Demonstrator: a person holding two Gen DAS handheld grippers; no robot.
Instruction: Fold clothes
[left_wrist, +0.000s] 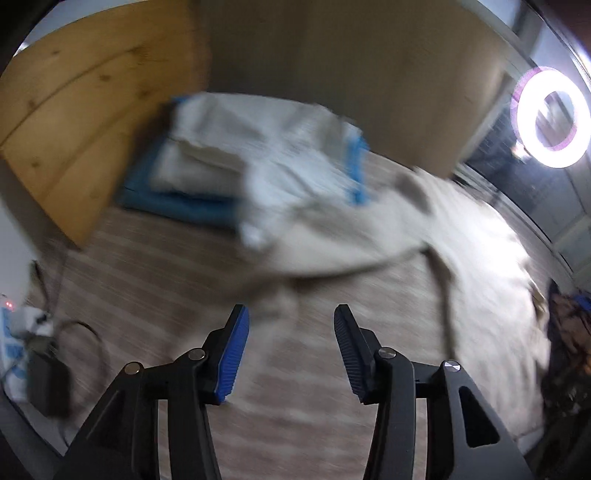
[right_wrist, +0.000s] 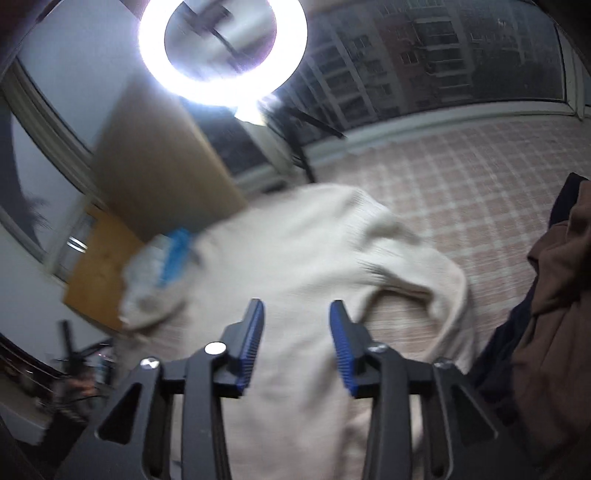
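A cream sweater (right_wrist: 295, 258) lies spread on the checked bed cover (right_wrist: 480, 192); it also shows in the left wrist view (left_wrist: 424, 240), to the right. My right gripper (right_wrist: 297, 310) is open and empty above the sweater's middle. My left gripper (left_wrist: 291, 314) is open and empty over the striped cover, near the sweater's edge. A stack of folded clothes (left_wrist: 258, 158), white, cream and blue, sits behind it by the wooden headboard (left_wrist: 81, 110). Both views are blurred.
A brown and dark pile of clothes (right_wrist: 554, 314) lies at the right edge of the bed. A bright ring light (right_wrist: 221, 48) stands by the window. Cables and a dark box (left_wrist: 48, 380) lie at the left.
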